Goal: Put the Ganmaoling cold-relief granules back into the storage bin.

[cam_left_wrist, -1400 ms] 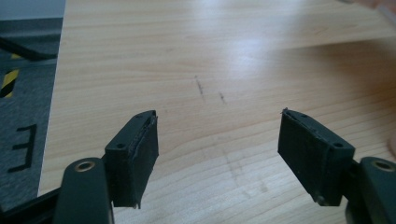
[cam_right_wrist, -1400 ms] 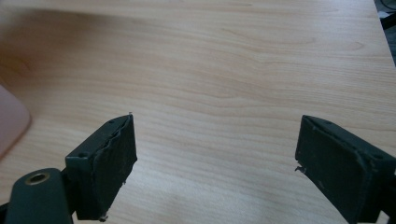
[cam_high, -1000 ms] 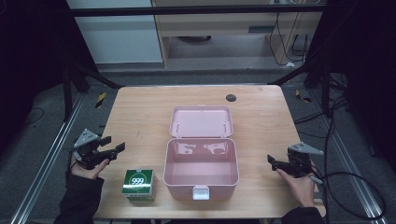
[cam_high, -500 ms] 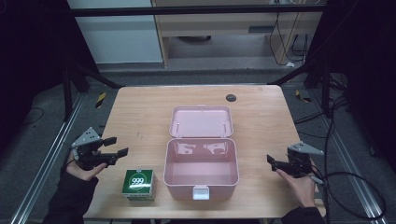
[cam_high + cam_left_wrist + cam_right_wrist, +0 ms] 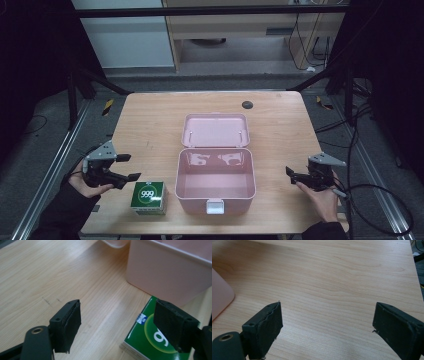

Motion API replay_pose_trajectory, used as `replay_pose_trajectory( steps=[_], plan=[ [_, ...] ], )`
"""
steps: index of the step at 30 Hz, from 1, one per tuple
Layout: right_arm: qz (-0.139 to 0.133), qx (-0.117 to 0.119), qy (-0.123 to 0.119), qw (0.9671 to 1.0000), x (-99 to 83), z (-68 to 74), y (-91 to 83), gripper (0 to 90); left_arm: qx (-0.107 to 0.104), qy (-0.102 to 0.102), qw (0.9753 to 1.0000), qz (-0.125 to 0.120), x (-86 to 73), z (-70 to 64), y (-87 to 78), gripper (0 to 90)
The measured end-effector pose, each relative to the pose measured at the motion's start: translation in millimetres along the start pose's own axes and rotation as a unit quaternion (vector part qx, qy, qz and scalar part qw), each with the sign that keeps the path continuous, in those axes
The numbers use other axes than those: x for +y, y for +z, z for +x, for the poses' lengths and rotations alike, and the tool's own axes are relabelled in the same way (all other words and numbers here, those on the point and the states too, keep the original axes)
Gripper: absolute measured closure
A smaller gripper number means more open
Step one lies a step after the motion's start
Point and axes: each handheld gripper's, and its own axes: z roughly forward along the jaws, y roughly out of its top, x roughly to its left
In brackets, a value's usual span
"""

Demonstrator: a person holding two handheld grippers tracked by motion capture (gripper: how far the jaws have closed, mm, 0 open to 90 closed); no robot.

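Nearest the person, the left tongs (image 5: 119,167) hang spread and empty just left of the green carton (image 5: 148,198), which lies flat on the wooden surface (image 5: 150,125) touching nothing, just beside the front left corner of the open pink case (image 5: 215,187); the right tongs (image 5: 295,175), also spread and empty, rest over bare wood to the right of the case. The carton looks like light, stiff card, probably crushable under a hard squeeze, so its two opposite side walls seem the place to pinch. Only the case wall crowds its right side, and farther back lie the flat lid (image 5: 215,130) and a dark round spot (image 5: 247,105).
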Motion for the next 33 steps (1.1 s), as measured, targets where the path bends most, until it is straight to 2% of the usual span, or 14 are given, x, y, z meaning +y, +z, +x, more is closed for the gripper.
replay_pose_trajectory(
  steps=[3,6,7,8,9,12,15,21,25,27,28,30,31,33],
  plan=[
    [0.002,-0.001,-0.001,1.0,-0.3,0.3,0.8,8.9,-0.004,0.008,0.9999,0.004,2.9,-1.5,-2.1,20.0],
    [0.004,0.0,-0.001,1.0,-0.4,0.7,1.1,8.5,-0.012,0.022,0.9996,0.014,6.3,-4.1,-3.3,18.3],
    [0.005,0.0,-0.003,1.0,-0.5,0.7,1.3,8.4,-0.02,0.035,0.9989,0.024,8.2,-6.5,-2.8,17.8],
    [0.005,0.0,-0.004,1.0,-0.7,0.6,1.5,8.2,-0.02,0.035,0.9989,0.024,8.2,-6.5,-2.8,17.3],
    [0.006,-0.001,-0.005,1.0,-0.8,0.6,1.6,8.1,-0.027,0.046,0.998,0.034,9.4,-8.5,-1.6,16.8],
    [0.008,0.0,-0.004,1.0,-1.1,1.0,1.8,8.0,-0.035,0.056,0.9968,0.046,10.1,-10.7,0.3,16.5],
    [0.011,0.0,-0.006,0.9999,-1.6,1.7,2.0,7.5,-0.047,0.073,0.9942,0.063,11.0,-14.4,3.3,16.3],
    [0.012,0.0,-0.006,0.9999,-1.7,1.5,2.1,7.1,-0.062,0.092,0.9913,0.07,11.6,-18.4,5.9,14.5],
    [0.015,0.001,-0.007,0.9999,-2.2,2.0,2.2,6.6,-0.074,0.112,0.9875,0.083,10.4,-22.1,9.2,13.0],
    [0.015,0.001,-0.008,0.9999,-2.2,2.0,2.4,6.4,-0.078,0.113,0.9869,0.085,9.8,-22.9,10.3,12.9],
    [0.016,0.002,-0.008,0.9998,-2.2,1.9,2.5,6.3,-0.081,0.124,0.9843,0.096,9.3,-24.3,11.6,12.7],
    [0.017,0.003,-0.007,0.9998,-2.2,2.1,2.6,6.2,-0.082,0.129,0.9831,0.1,9.1,-24.8,12.1,12.7],
    [0.018,0.003,-0.01,0.9998,-2.3,2.1,3.1,5.9,-0.088,0.139,0.98,0.112,8.5,-26.1,13.8,12.7],
    [0.019,0.003,-0.011,0.9998,-2.4,2.5,3.3,5.7,-0.09,0.142,0.9789,0.115,8.2,-26.7,14.8,13.0]
  ],
)
